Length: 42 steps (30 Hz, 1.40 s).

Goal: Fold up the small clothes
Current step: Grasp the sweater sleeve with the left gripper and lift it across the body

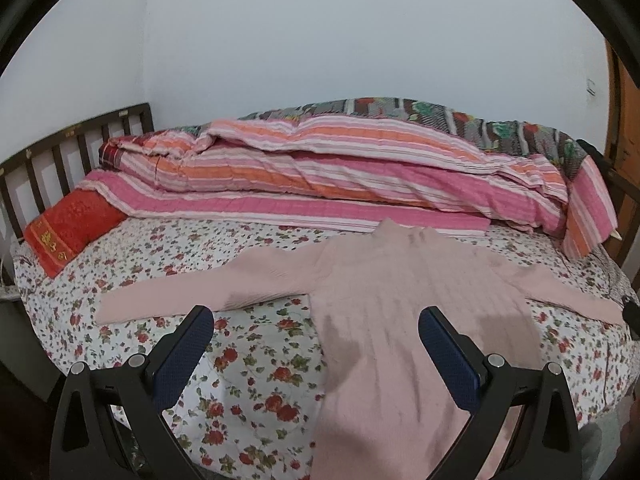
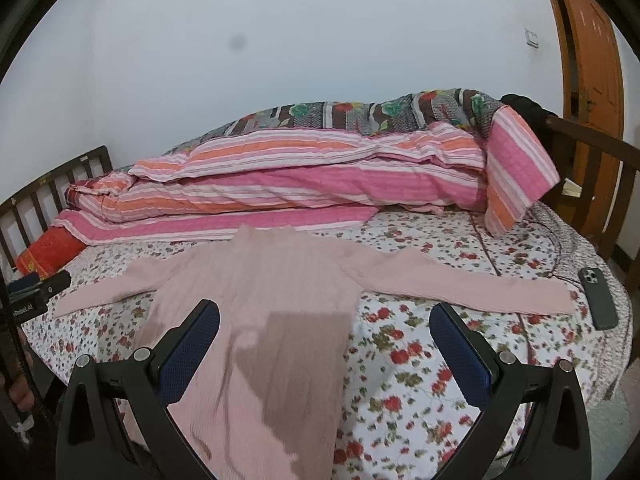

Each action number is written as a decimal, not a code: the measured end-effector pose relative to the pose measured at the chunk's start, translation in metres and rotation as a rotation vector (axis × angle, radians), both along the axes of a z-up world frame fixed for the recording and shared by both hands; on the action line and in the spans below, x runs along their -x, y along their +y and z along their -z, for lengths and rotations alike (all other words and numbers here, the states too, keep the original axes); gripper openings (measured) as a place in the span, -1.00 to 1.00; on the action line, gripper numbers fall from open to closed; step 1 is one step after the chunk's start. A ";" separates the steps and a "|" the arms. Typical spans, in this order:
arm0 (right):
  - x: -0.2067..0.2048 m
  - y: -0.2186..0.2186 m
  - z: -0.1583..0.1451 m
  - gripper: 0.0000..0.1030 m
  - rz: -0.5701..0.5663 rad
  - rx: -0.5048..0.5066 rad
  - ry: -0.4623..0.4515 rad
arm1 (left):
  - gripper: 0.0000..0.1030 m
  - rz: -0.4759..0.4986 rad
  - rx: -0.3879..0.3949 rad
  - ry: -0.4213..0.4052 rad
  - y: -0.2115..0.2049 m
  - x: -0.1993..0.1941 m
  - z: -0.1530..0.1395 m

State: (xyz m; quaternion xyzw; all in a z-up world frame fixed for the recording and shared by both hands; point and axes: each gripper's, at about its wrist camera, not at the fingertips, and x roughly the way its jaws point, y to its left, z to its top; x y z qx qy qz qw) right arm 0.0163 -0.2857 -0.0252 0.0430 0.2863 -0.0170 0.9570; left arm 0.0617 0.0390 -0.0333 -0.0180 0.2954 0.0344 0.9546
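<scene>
Two grippers, both spread wide with nothing between the pads, hover above the bed. Left gripper [image 1: 316, 320] has its blue fingers [image 1: 182, 354] straddling the sweater's left side edge: the left finger is over bare floral sheet [image 1: 248, 364], the right finger over the pink knit. Right gripper [image 2: 326, 318] mirrors that, left finger over the body, right finger over sheet. Pink sweater [image 1: 400, 320] lies flat and face up ahead of and under the fingers, collar at the far end, both sleeves spread straight out sideways, hem nearest the cameras. Looks like soft ribbed knit, light, floppy, likely stretchy; it should drape and sag when lifted, not slip much on the quilted sheet. Best holds are probably a sleeve cuff or shoulder seam for folding sleeves in, pinching a small bunch of cloth; thin layers may drag the sheet along, so pinch shallow. Fold not yet begun by the look of it. Striped quilt [image 1: 340, 176] is rolled up just beyond the collar, touching or nearly touching it, which limits room past the fingers. Red pillow [image 1: 68, 232] sits far left by the headboard, well apart. Phone [image 2: 598, 298] lies just beyond the right sleeve's cuff, outside the right finger; could get knocked when that sleeve is swung in.
</scene>
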 end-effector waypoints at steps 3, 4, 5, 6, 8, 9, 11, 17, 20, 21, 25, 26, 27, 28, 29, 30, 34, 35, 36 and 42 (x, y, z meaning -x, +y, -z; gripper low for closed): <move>-0.018 -0.001 0.012 0.99 -0.023 -0.003 0.020 | 1.00 -0.017 0.018 0.029 0.017 -0.017 0.017; -0.024 0.000 0.017 0.99 -0.033 -0.010 0.028 | 1.00 -0.037 0.018 0.046 0.027 -0.025 0.027; -0.031 0.000 0.023 0.98 -0.040 -0.015 0.025 | 1.00 -0.052 0.020 0.058 0.035 -0.031 0.034; -0.036 0.000 0.027 0.97 -0.043 -0.013 0.025 | 1.00 -0.075 0.028 0.074 0.045 -0.037 0.042; -0.052 -0.001 0.042 0.92 -0.062 -0.028 0.052 | 0.99 -0.117 0.049 0.090 0.064 -0.046 0.056; -0.058 0.001 0.047 0.91 -0.073 -0.037 0.062 | 0.93 -0.149 0.059 0.107 0.079 -0.054 0.067; -0.074 0.004 0.062 0.87 -0.100 -0.061 0.097 | 0.88 -0.193 0.067 0.130 0.100 -0.065 0.081; -0.104 0.017 0.087 0.78 -0.099 -0.070 0.125 | 0.56 -0.318 0.206 0.145 0.183 -0.083 0.117; -0.117 0.027 0.096 0.78 -0.098 -0.070 0.144 | 0.36 -0.406 0.275 0.129 0.224 -0.083 0.131; -0.123 0.032 0.100 0.78 -0.102 -0.061 0.156 | 0.32 -0.441 0.300 0.121 0.239 -0.081 0.136; -0.136 0.042 0.111 0.78 -0.100 -0.029 0.166 | 0.24 -0.529 0.381 0.113 0.281 -0.082 0.155; -0.140 0.044 0.113 0.78 -0.098 -0.035 0.168 | 0.20 -0.538 0.400 0.110 0.288 -0.084 0.160; -0.142 0.045 0.114 0.78 -0.098 -0.042 0.168 | 0.10 -0.550 0.433 0.098 0.296 -0.083 0.165; -0.144 0.046 0.115 0.78 -0.097 -0.048 0.165 | 0.07 -0.558 0.446 0.088 0.301 -0.083 0.167; -0.146 0.046 0.117 0.78 -0.097 -0.057 0.165 | 0.06 -0.567 0.455 0.076 0.305 -0.084 0.168; -0.149 0.045 0.118 0.78 -0.096 -0.059 0.164 | -0.01 -0.579 0.463 0.068 0.309 -0.085 0.169; -0.157 0.042 0.121 0.78 -0.090 -0.057 0.166 | -0.69 -0.629 0.438 0.055 0.316 -0.093 0.168; -0.159 0.041 0.122 0.78 -0.088 -0.056 0.163 | -0.84 -0.631 0.414 0.058 0.314 -0.097 0.166; -0.161 0.037 0.122 0.78 -0.085 -0.058 0.159 | -0.85 -0.634 0.393 0.057 0.312 -0.099 0.162; -0.171 0.005 0.113 0.78 -0.039 -0.078 0.125 | -0.87 -0.573 0.215 0.015 0.263 -0.119 0.120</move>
